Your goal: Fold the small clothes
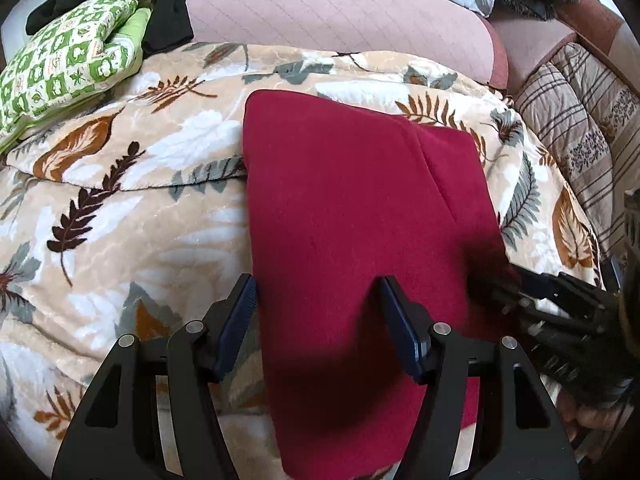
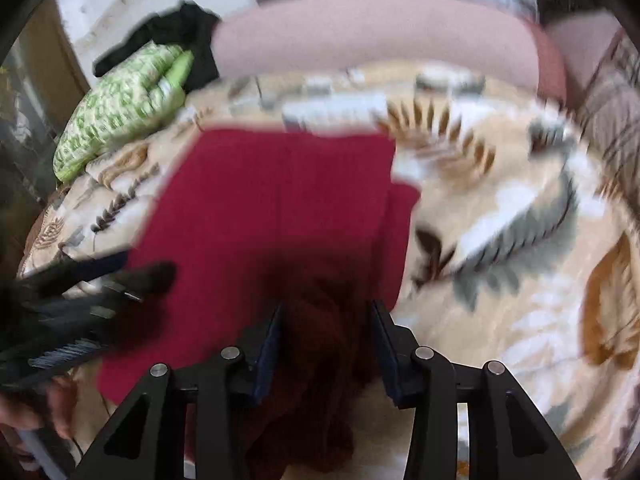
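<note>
Nearest the left camera: left hand-held gripper [image 1: 316,300], jaws wide, empty, straddling the near left edge of the red cloth [image 1: 352,200]. Just right of it: right hand-held gripper [image 2: 326,324], jaws partly apart, a dark red bunch of cloth between them; contact with the pads unclear through blur. Under both: folded red cloth flat on the leaf-print blanket [image 1: 120,208]. Farther left: green patterned bundle [image 1: 68,68]. Farthest: pink cushion [image 1: 332,12].

Soft daylight; right view motion-blurred; fisheye edges warped.
</note>
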`<action>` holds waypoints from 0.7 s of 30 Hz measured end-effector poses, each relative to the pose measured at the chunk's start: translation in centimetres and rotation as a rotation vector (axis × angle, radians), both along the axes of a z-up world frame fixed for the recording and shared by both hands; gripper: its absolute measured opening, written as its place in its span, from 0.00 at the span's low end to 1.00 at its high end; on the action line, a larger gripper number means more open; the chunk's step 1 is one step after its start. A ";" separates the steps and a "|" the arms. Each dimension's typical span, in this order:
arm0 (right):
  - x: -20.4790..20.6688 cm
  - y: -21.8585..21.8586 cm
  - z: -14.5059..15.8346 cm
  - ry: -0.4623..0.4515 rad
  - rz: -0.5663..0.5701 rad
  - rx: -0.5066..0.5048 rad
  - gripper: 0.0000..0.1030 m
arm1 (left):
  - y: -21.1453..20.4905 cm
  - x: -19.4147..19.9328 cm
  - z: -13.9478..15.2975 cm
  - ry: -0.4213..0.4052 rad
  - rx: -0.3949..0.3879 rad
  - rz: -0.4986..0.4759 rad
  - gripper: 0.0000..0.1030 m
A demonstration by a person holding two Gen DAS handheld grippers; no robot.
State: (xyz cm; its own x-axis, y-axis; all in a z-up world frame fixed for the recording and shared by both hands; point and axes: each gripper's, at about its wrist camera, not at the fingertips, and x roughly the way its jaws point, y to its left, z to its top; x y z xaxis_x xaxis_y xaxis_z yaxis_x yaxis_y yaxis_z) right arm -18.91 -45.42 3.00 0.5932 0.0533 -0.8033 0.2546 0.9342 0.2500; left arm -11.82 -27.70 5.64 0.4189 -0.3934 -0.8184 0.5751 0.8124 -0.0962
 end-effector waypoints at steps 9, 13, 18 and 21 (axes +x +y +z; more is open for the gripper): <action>-1.4 -0.6 2.5 -0.056 -0.046 0.003 0.53 | 0.8 0.0 1.0 -0.003 -0.018 0.032 0.62; -1.2 -0.5 3.0 -0.069 -0.053 0.020 0.54 | 0.7 0.0 1.0 -0.005 -0.009 0.036 0.62; 0.3 -0.7 2.5 -0.052 -0.082 0.026 0.54 | 0.8 0.0 0.8 -0.007 0.004 0.033 0.62; 1.5 -0.4 1.8 -0.025 -0.041 0.053 0.18 | 0.9 0.3 0.8 -0.004 0.004 0.034 0.62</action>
State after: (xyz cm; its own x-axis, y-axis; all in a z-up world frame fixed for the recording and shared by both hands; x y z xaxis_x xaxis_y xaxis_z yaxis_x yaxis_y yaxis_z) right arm -17.41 -45.84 4.77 0.6152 0.0707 -0.7852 0.2853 0.9085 0.3054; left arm -11.56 -26.77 6.41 0.4355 -0.3755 -0.8181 0.5474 0.8320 -0.0905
